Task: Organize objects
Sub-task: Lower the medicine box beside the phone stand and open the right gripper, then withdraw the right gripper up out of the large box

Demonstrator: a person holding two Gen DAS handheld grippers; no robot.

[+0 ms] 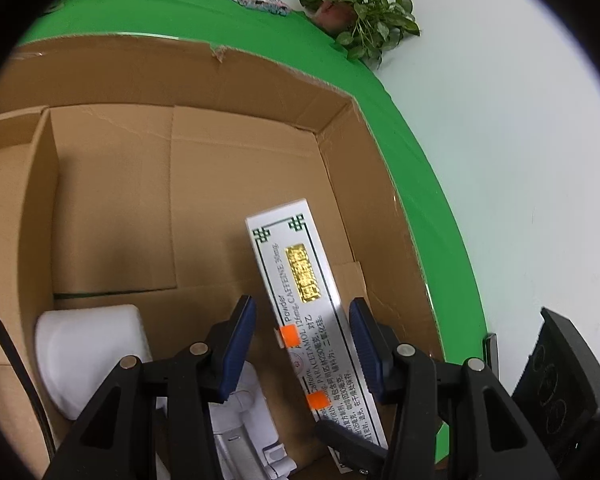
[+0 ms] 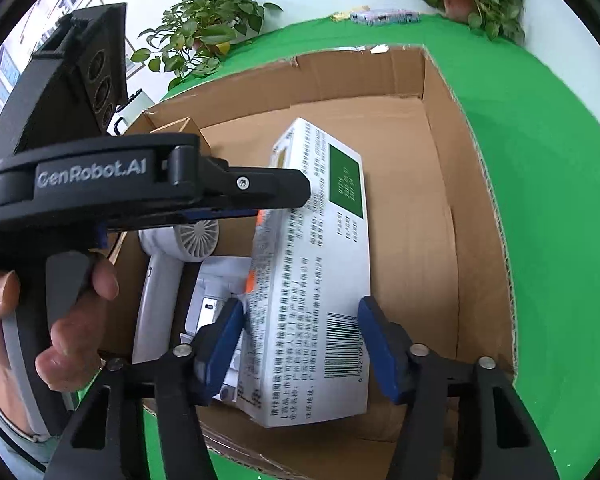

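A white medicine box (image 1: 308,304) with green trim and a gold label stands tilted inside an open cardboard box (image 1: 228,76). It also shows in the right wrist view (image 2: 320,280), with a barcode facing me. My left gripper (image 1: 302,344) is open, its blue pads either side of the box top without squeezing. My right gripper (image 2: 300,344) is open too, its fingers straddling the box's lower end. The left gripper body (image 2: 140,188) reaches across the right wrist view, above the box.
A white handheld fan (image 2: 168,268) and white plastic parts (image 1: 88,356) lie in the cardboard box's left part. The box sits on a green table (image 2: 540,160). Potted plants (image 2: 204,32) and a patterned pouch (image 1: 256,0) stand at the table's far edge.
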